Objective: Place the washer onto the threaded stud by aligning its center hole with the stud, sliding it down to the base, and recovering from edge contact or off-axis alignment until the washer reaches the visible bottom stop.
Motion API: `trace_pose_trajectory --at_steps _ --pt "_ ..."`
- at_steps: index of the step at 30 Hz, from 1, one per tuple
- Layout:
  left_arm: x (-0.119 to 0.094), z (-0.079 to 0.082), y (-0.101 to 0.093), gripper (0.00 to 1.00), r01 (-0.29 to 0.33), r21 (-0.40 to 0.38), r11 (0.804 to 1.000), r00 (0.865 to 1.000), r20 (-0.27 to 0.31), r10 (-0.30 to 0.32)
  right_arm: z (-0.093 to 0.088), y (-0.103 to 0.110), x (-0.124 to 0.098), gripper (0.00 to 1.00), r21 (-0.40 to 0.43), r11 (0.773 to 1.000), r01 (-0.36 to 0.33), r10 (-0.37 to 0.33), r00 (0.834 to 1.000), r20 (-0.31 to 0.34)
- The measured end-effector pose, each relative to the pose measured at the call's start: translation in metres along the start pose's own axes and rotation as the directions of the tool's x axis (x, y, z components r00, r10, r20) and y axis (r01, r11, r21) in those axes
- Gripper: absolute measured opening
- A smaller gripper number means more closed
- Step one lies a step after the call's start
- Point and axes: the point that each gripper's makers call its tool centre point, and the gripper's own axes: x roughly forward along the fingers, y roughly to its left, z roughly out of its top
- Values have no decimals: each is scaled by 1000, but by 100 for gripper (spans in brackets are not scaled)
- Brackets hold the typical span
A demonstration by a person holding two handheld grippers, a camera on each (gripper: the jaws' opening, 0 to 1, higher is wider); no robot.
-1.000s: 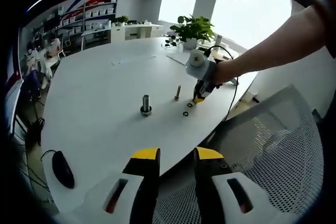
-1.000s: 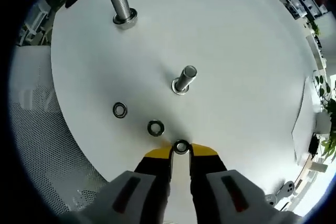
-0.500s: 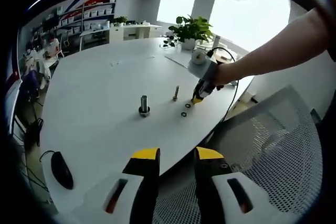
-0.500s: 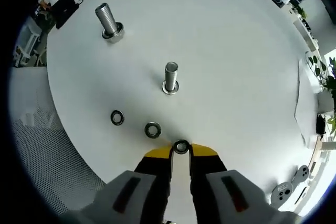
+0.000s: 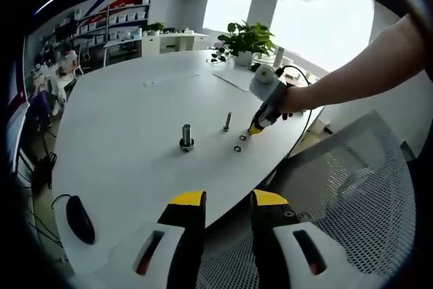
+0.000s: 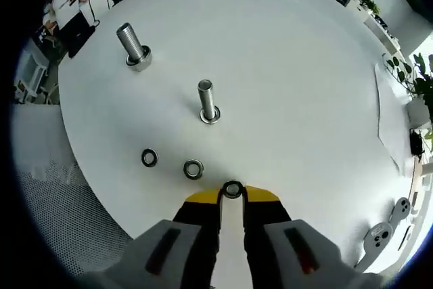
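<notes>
your table [image 6: 304,99]: smooth matt white top. washer [image 6: 233,189] at your right gripper [image 6: 232,197]: bright shiny metal. threaded stud [image 6: 206,101]: silvery metal, ridged, glossy. large bolt [image 6: 132,45]: same finish. your jaws: yellow tips, matt black and pale plastic. chair back [image 5: 352,187]: grey woven mesh.

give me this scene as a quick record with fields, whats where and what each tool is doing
surface: white round table
right tool: shut on a washer, pinched at its tips above the table
spare washers: two lying flat, one near the tips, another farther left
slim stud: upright, bare, straight ahead of the held washer
thick stud: upright, farther back left
left tool: open, holding nothing, back at the table edge
also on table: computer mouse, potted plant
</notes>
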Motion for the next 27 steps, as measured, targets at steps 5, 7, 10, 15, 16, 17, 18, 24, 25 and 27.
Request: trace_pose_trajectory --at_steps 5,7,10,15,16,17,18,24,25,27 --pt "0 0 0 25 1 2 1000 1000 2 -1 8 7 -14 13 61 998 -29 26 998 49" --pt "0 1 -1 25 2 2 1000 1000 6 -2 14 12 -21 13 46 998 -38 35 997 67" --pt "0 2 -1 25 2 0 1000 1000 14 -2 24 13 -32 13 -4 1000 -28 28 996 87" --pt "-2 5 -2 25 6 -1 1000 999 36 -6 38 15 -53 13 -20 1000 -18 20 992 128" --pt "-3 6 -2 25 6 -1 1000 999 39 -6 42 16 -57 13 -15 1000 -17 19 990 142" --pt "-3 6 -2 25 7 -2 1000 999 44 -7 45 15 -60 13 -17 1000 -15 17 988 154" --pt "-3 7 -2 25 7 -3 1000 999 45 -7 48 15 -63 13 -17 1000 -15 17 987 161" --pt "-2 5 -3 25 15 -4 1000 999 35 -14 69 20 -86 13 -17 1000 -25 29 970 241" --pt "-2 5 -4 25 17 -1 1000 999 36 -17 73 20 -89 13 -22 999 -24 29 967 253" --pt "-2 6 -5 25 21 -3 1000 999 37 -21 81 22 -98 13 -29 999 -25 32 960 278"
